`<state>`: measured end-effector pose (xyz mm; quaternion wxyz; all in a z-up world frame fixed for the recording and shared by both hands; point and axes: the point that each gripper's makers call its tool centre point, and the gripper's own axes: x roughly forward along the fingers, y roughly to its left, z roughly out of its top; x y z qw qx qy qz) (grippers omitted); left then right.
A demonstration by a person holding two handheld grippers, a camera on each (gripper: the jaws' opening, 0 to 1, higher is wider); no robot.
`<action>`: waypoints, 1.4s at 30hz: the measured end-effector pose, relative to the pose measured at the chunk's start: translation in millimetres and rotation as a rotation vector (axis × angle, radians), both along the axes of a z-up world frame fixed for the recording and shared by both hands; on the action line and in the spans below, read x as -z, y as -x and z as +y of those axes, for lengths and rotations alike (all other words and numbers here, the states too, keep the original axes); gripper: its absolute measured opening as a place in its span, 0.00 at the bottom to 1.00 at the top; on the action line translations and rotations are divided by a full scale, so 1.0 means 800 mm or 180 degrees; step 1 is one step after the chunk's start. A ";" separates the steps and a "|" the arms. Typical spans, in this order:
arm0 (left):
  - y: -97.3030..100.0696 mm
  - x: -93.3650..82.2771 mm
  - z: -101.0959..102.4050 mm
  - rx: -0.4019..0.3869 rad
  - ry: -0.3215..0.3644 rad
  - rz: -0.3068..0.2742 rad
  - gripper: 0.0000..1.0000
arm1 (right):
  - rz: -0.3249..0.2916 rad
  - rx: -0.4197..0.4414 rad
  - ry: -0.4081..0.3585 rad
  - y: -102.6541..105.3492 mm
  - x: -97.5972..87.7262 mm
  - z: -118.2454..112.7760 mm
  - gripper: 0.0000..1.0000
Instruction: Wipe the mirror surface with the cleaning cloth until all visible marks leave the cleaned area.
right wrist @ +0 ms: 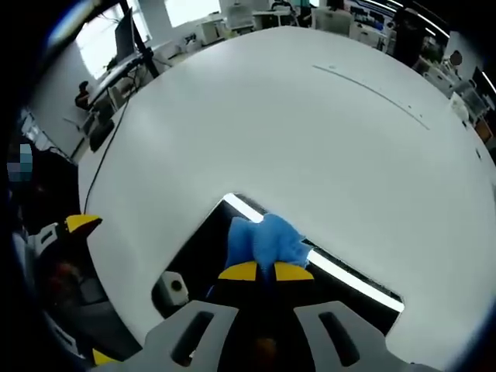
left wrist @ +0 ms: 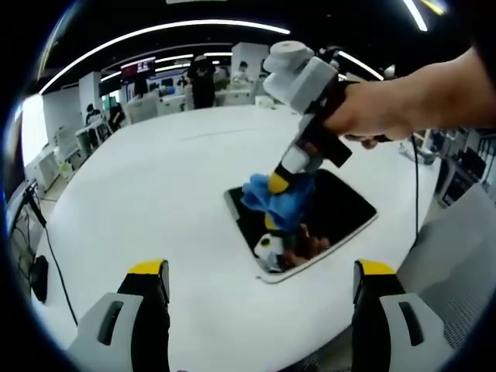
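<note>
Main risk, as a judgement: the mirror (left wrist: pixel 341 213) lies loose on the white worktop (left wrist: pixel 155 186), near its edge, and nothing pins it. A hard push with the cloth (left wrist: pixel 279 198) could slide it along the worktop or off the edge. The left gripper (left wrist: pixel 260 298) hangs back over bare worktop, fingers wide apart and empty, so it gives no bracing. Second risk: the cloth is bunched into a wad, so contact is small and marks may get missed or smeared. Too steep a press could also let the yellow fingertips (right wrist: pixel 241 270) scrape the glass.

Right gripper (right wrist: pixel 267 271) has its fingers closed narrow on the blue cloth, the wad sticking out just past the tips. In the left gripper view the cloth sits on the mirror near the middle, pressed down from above. Mirror surface is dark and reflective, showing ceiling lights; marks on it are too small to tell.
</note>
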<state>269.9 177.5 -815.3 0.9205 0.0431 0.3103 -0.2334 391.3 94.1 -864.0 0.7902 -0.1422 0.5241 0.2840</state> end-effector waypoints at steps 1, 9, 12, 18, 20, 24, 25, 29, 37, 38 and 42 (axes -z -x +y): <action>0.000 0.000 0.000 0.0000 -0.0002 -0.0002 0.99 | -0.0002 0.0006 -0.0005 0.007 -0.004 0.000 0.00; 0.000 -0.006 -0.003 0.0059 -0.0024 -0.0081 0.99 | 0.0039 0.0063 -0.0069 0.023 -0.009 -0.001 0.00; 0.001 -0.006 -0.004 0.0082 -0.0029 -0.0063 0.99 | 0.0034 0.0071 -0.0073 0.031 -0.013 -0.001 0.00; 0.001 -0.006 -0.007 0.0134 -0.0039 -0.0077 0.99 | 0.0093 0.0095 -0.0097 0.042 -0.015 0.000 0.00; 0.001 -0.006 -0.007 0.0112 -0.0004 -0.0069 0.99 | 0.0109 0.0092 -0.0086 0.045 -0.015 0.001 0.00; 0.001 -0.008 -0.009 0.0127 0.0017 -0.0087 0.99 | 0.0138 0.0121 -0.0107 0.044 -0.013 0.001 0.00; 0.001 -0.008 -0.009 0.0137 0.0014 -0.0086 0.99 | 0.0144 0.0129 -0.0113 0.043 -0.011 0.002 0.00; 0.002 -0.008 -0.011 0.0154 0.0017 -0.0090 0.99 | 0.0167 0.0150 -0.0130 0.043 -0.006 0.003 0.00; 0.003 -0.006 -0.013 0.0205 -0.0007 -0.0074 0.99 | 0.0200 0.0184 -0.0181 0.059 -0.010 0.005 0.00; 0.003 -0.006 -0.013 0.0209 -0.0004 -0.0071 0.99 | 0.0206 0.0186 -0.0186 0.061 -0.011 0.005 0.00; 0.004 -0.005 -0.014 0.0218 0.0006 -0.0068 0.99 | 0.0206 0.0193 -0.0200 0.067 -0.011 0.006 0.00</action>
